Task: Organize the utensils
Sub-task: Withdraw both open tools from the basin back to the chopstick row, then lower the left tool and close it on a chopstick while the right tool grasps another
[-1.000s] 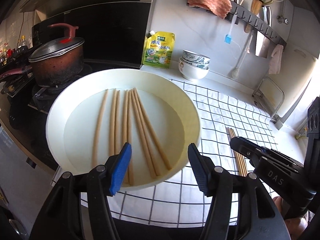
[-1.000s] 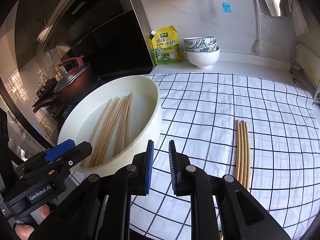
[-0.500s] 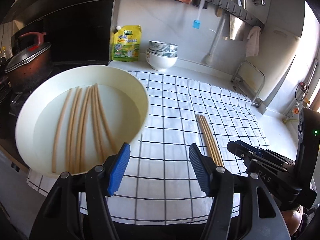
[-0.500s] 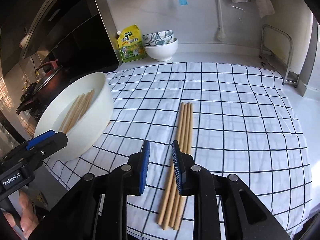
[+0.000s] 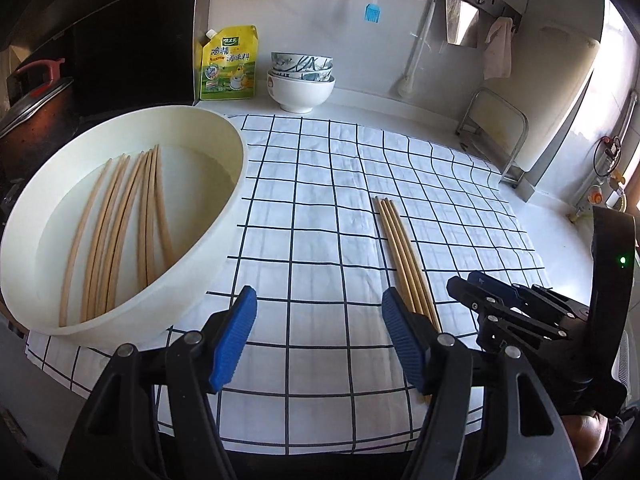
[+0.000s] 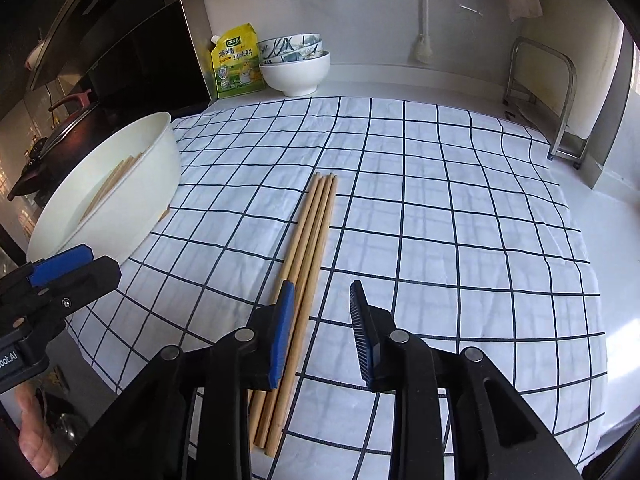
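The right gripper (image 6: 320,308) is held over the near part of the checked cloth (image 6: 440,208) with its jaws parted by a modest gap; they have just been opening, and nothing is pinched. Its left finger (image 6: 282,332) is seen over the near part of the bundle of chopsticks on the cloth (image 6: 316,224), which lie side by side, running away from the camera; whether the finger touches them cannot be told. The left gripper (image 5: 316,332) is spread wider, its jaws having likewise just been opening, with only bare cloth seen between them. Its right finger (image 5: 404,340) is seen just beside the same bundle.

To the left, a white basin (image 5: 224,216) is set on the cloth's left edge, with more chopsticks in the basin (image 5: 120,232) lying loosely in it. Open cloth is left between basin and bundle, and a wider stretch to the bundle's right. Beyond the cloth's far edge, stacked bowls (image 6: 296,68) and a yellow pouch (image 6: 238,64) are stood against the wall.
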`<state>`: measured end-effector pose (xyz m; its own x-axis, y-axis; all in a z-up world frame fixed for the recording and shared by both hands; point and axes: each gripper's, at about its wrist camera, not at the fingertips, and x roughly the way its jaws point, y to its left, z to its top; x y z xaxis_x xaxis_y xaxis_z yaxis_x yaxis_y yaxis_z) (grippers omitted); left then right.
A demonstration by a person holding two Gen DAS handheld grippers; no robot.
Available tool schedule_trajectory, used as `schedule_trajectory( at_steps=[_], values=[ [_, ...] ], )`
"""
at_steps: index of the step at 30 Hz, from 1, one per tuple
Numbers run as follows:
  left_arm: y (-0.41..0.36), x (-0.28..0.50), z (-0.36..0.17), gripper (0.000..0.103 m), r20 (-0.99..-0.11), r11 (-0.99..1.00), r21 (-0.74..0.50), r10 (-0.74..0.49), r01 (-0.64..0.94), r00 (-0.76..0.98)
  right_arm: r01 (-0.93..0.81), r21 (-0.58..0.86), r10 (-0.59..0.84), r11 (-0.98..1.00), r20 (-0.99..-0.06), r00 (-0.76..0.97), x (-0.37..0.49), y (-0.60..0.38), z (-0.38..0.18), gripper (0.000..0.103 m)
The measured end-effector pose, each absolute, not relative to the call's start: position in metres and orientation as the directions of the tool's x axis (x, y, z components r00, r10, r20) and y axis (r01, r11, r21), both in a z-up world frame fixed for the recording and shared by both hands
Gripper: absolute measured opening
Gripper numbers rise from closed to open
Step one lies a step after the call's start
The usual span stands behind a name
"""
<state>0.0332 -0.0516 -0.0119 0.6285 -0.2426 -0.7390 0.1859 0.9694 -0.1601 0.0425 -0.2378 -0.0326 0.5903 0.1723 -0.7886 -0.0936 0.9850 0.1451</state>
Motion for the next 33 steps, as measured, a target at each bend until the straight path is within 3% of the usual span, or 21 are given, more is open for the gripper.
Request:
schedule_trajectory(
  at_steps=[33],
  values=[
    [-0.072, 0.041, -0.030, 0.072, -0.774, 0.971, -0.151, -0.233, 0.186, 0.589, -0.116, 0.069, 0.121, 0.991, -0.836, 0.536, 0.046, -0.235, -0.055, 0.031]
  ],
)
